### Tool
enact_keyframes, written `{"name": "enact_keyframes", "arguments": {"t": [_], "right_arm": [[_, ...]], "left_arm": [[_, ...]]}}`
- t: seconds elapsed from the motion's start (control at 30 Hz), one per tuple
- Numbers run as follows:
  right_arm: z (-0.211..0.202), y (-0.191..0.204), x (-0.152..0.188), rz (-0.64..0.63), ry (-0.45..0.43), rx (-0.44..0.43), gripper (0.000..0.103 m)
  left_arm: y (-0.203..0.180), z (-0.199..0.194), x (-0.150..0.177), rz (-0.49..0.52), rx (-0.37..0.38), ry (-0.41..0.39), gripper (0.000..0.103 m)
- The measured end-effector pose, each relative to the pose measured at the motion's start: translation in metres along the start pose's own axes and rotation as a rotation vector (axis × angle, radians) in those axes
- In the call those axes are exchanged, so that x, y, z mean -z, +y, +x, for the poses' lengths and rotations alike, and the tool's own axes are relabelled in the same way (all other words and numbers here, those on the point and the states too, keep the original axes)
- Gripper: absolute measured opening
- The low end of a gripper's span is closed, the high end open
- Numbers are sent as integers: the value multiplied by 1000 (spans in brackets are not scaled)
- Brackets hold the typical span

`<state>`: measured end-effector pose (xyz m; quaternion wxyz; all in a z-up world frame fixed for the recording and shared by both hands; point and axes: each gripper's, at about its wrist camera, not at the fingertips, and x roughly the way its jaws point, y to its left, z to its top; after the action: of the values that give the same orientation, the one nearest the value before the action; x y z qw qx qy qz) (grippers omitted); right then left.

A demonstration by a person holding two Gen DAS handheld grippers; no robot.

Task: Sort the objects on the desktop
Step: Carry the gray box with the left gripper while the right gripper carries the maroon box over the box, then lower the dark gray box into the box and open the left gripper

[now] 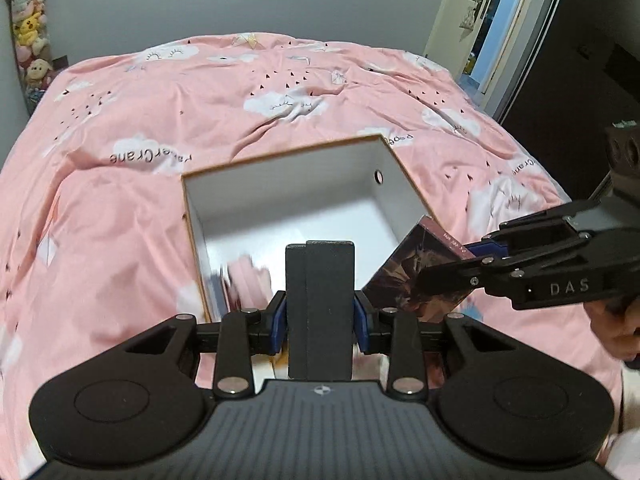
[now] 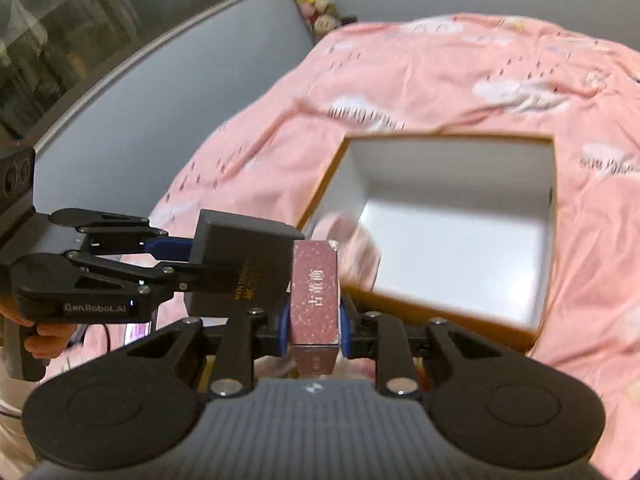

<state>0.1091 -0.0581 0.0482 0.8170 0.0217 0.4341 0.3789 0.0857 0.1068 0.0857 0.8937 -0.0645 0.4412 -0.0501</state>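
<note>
While both jaws stay out of it, clamped on the dark grey box (image 1: 320,308) and maroon box (image 2: 316,300), the open white box (image 1: 304,204) lies just ahead and below, each held box's long axis pointing toward it.

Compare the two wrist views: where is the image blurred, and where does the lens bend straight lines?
Left wrist view: the pink object inside the white-lined open cardboard box is smeared; the door frame bows. Right wrist view: the box's near rim and the pink cloud-print bedcover are motion-blurred; the window frame curves.
</note>
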Motion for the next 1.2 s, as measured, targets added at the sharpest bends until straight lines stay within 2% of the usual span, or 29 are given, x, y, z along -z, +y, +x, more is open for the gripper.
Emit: {"name": "enact_keyframes", "arguments": {"t": [0.13, 0.2, 0.43, 0.53, 0.77, 0.93, 1.2], "right_arm": [[3, -16, -26, 37, -67, 23, 25], [11, -25, -34, 51, -81, 52, 25], [70, -64, -40, 127, -47, 145, 25], [91, -81, -34, 170, -9, 154, 25], [124, -105, -27, 230, 47, 137, 25], [136, -112, -21, 262, 72, 124, 25], [150, -118, -15, 295, 96, 106, 25]], "left_arm": [[8, 35, -32, -37, 32, 80, 38], [11, 58, -40, -56, 25, 118, 38], [28, 135, -40, -145, -5, 252, 38], [28, 158, -36, -151, -16, 306, 38], [29, 183, -31, -158, -73, 382, 38], [29, 194, -30, -158, -82, 433, 38], [33, 196, -29, -138, -102, 464, 40]]}}
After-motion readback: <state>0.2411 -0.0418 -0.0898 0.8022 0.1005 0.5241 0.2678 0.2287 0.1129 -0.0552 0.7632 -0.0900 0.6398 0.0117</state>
